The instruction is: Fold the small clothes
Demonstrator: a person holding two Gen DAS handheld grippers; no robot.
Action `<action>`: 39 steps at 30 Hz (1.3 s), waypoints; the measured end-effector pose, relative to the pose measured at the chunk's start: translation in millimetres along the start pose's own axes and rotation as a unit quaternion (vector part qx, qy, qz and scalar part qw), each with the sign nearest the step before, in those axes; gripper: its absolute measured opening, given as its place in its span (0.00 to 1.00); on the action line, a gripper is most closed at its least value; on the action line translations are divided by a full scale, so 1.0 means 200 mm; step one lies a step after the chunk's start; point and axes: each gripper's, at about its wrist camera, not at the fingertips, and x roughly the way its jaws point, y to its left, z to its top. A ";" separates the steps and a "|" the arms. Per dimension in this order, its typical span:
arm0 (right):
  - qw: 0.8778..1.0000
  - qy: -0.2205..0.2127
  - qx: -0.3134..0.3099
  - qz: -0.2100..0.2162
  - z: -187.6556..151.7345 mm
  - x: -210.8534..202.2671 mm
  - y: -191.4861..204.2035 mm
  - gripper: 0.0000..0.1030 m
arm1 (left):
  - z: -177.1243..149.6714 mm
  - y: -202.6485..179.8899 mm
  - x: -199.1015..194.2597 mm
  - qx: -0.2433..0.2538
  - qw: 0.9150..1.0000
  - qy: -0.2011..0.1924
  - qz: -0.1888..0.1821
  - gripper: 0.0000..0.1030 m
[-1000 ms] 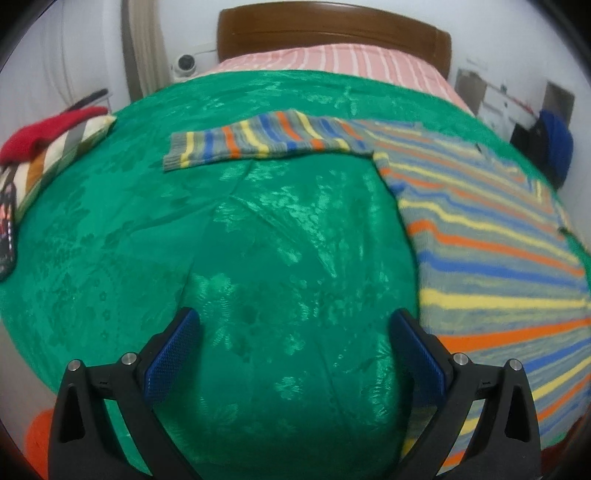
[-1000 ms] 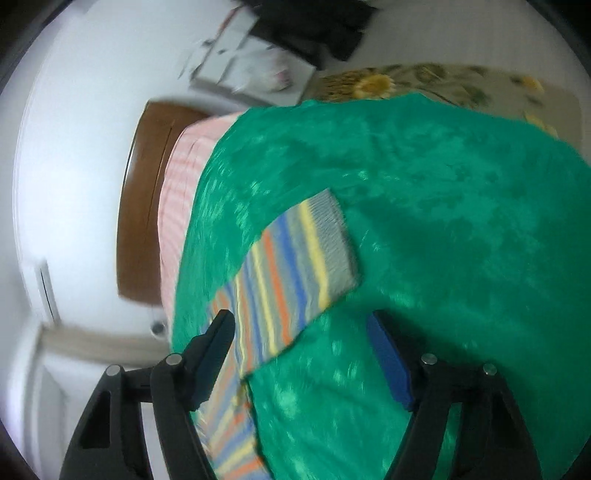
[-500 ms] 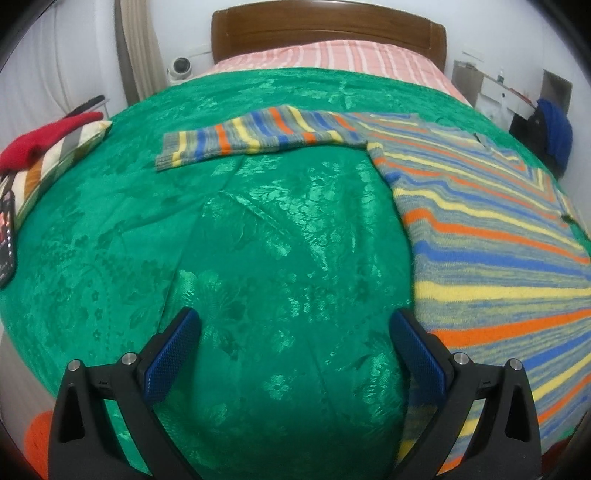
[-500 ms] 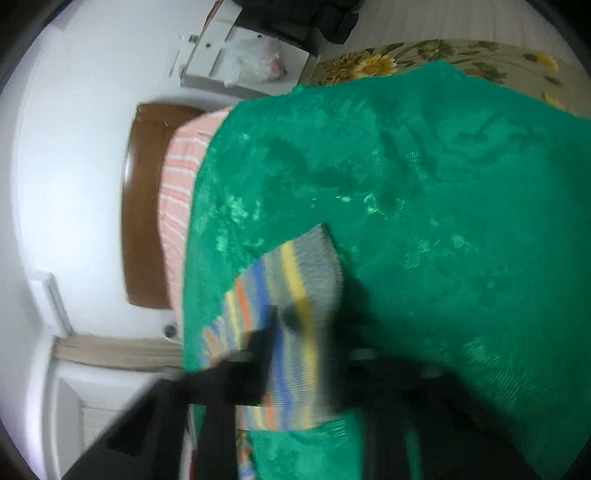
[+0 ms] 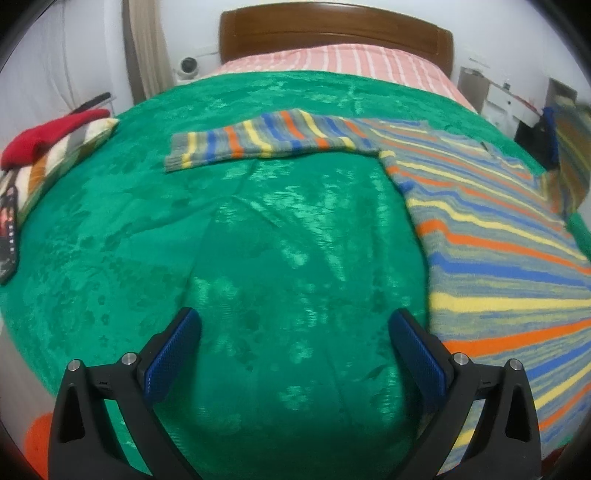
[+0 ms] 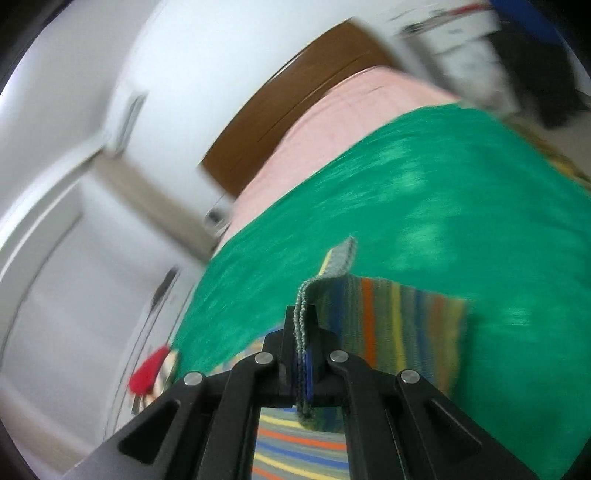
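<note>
A striped knit sweater (image 5: pixel 498 236) lies flat on the green bedspread (image 5: pixel 258 240), its left sleeve (image 5: pixel 266 142) stretched out toward the left. My left gripper (image 5: pixel 295 354) hovers open over bare bedspread beside the sweater's edge, with nothing between its blue pads. In the right wrist view, my right gripper (image 6: pixel 304 325) is shut on the cuff of the other sleeve (image 6: pixel 388 325), which hangs lifted off the bed. The sweater body (image 6: pixel 295 443) shows below the fingers. That raised sleeve appears blurred at the right edge of the left wrist view.
A red cloth (image 5: pixel 48 133) lies on a striped cushion (image 5: pixel 62 166) at the bed's left edge, with a dark flat device (image 5: pixel 9 236) below it. The wooden headboard (image 5: pixel 332 33) and pink striped sheet (image 5: pixel 332 62) are at the far end. White furniture (image 5: pixel 506 99) stands at the right.
My right gripper closed on the sleeve cuff, then rose and rolled, lifting the sleeve off the bedspread. The left gripper stayed put and open.
</note>
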 end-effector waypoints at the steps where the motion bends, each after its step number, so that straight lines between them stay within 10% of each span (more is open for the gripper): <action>1: 1.000 0.012 -0.016 0.002 -0.02 0.11 0.09 0.04 | 0.00 0.00 0.00 0.000 1.000 -0.001 0.004 1.00; 3: 0.999 0.039 -0.034 0.017 -0.11 0.32 0.23 0.15 | 0.00 0.02 0.01 -0.005 1.000 0.000 0.002 1.00; 5: 0.995 0.083 -0.008 0.053 -0.23 0.53 0.28 0.68 | 0.00 0.03 0.01 -0.010 1.000 0.003 -0.002 1.00; 12: 0.992 0.121 -0.021 0.019 -0.50 0.55 0.19 0.69 | 0.00 0.03 0.03 -0.016 1.000 0.012 -0.004 1.00; 23: 0.953 0.025 -0.124 -0.277 -0.73 -0.18 -0.47 0.69 | -0.04 -0.03 0.02 0.000 1.000 -0.014 0.022 1.00; 39: 0.963 -0.011 -0.089 -0.254 -0.88 -0.27 -0.73 0.89 | -0.04 -0.03 0.03 -0.002 1.000 -0.010 0.018 1.00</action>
